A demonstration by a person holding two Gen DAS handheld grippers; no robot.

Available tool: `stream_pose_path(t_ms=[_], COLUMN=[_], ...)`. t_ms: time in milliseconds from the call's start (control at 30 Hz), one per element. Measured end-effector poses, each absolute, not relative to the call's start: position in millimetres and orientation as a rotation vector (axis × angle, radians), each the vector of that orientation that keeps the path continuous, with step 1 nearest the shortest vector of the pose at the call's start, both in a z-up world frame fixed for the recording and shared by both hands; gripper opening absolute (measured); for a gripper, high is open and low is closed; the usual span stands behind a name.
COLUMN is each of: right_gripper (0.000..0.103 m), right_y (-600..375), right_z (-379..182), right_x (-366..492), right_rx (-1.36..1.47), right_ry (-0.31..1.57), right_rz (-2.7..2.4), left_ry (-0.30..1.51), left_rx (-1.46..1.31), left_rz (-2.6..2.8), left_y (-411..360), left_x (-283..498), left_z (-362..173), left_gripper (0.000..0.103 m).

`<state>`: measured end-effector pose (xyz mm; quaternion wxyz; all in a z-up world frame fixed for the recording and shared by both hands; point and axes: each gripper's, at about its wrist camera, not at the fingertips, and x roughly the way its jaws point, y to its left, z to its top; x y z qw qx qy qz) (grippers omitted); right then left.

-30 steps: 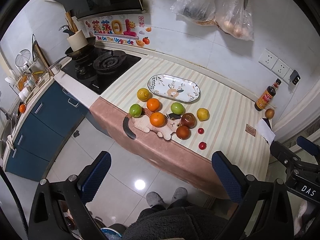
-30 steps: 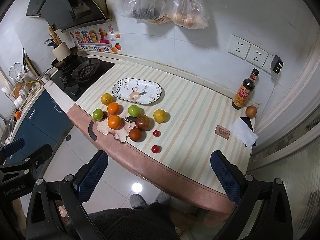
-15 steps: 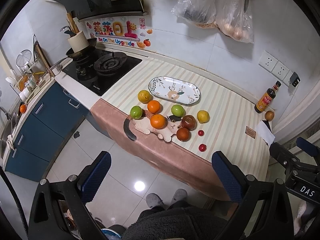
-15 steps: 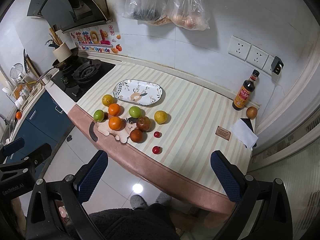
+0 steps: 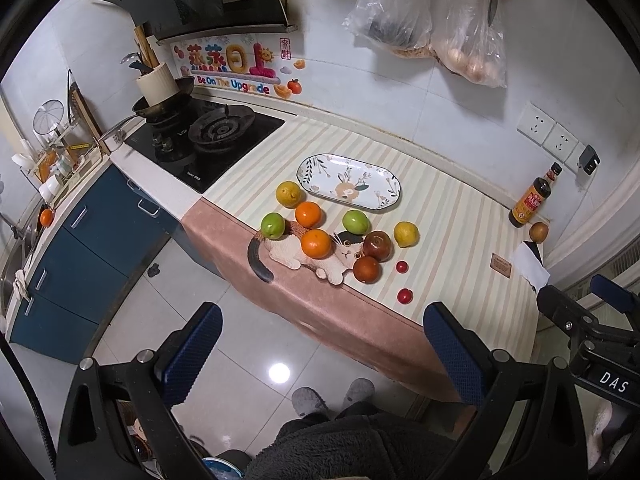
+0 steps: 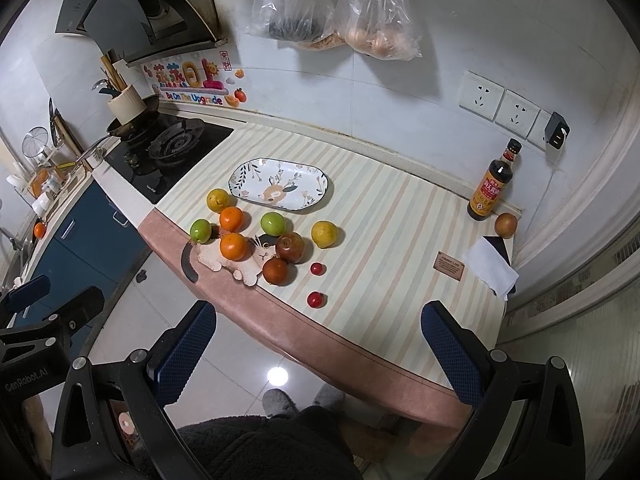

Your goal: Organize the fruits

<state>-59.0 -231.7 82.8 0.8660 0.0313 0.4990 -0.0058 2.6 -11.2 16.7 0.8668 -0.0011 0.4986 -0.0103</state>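
Observation:
Several fruits lie on the striped counter: two oranges, two green apples, two yellow citrus, two dark red fruits and two small red tomatoes. An empty oval patterned plate sits behind them; it also shows in the right wrist view. My left gripper is open and empty, held high above the floor in front of the counter. My right gripper is open and empty, also back from the counter edge.
A cat-shaped mat lies under some fruit at the counter edge. A gas hob with a pan is at the left. A sauce bottle, a brown fruit and a white tissue are at the right. Bags hang on the wall.
Both grippers have drifted slightly nearer the counter; the fruits and plate sit a little lower and larger in view. Nothing was grasped or moved.

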Motion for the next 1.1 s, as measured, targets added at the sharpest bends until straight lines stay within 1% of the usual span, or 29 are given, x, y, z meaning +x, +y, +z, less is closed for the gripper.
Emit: stream_pose_path(t_ms=[467,733,833,933,1100], right_gripper=[0.103,0.103,0.103,0.103,0.103], right_y=[-229.3,-246.8,-259.4,-269.5,-276.8], right_z=[83.7,75.8,60.9,30.5,-47.7], right_x=[-56.2,-44.8,-30.5,-4.6,55.7], right_rx=[0.081,0.138,0.196,0.27,0.334], right_ry=[1.042,1.044,1.043,1.065,1.147], right_rz=[-0.002,0.011,0.03,0.065,0.087], left_ry=[1.038,1.023,0.979,0.949,0.988], left_rx=[-0.002,-0.004,0.023,0.094,0.213], left_rz=[-0.024,-0.012,0.072,0.178,0.327], left_y=[-7.8,-4.2,0.6,6.0,19.6], left_x=[3.2,7.7,26.1,49.8,91.2], left_z=[18.7,19.8,13.4,-4.3,-57.4], left_gripper=[0.103,0.103,0.103,0.103,0.103])
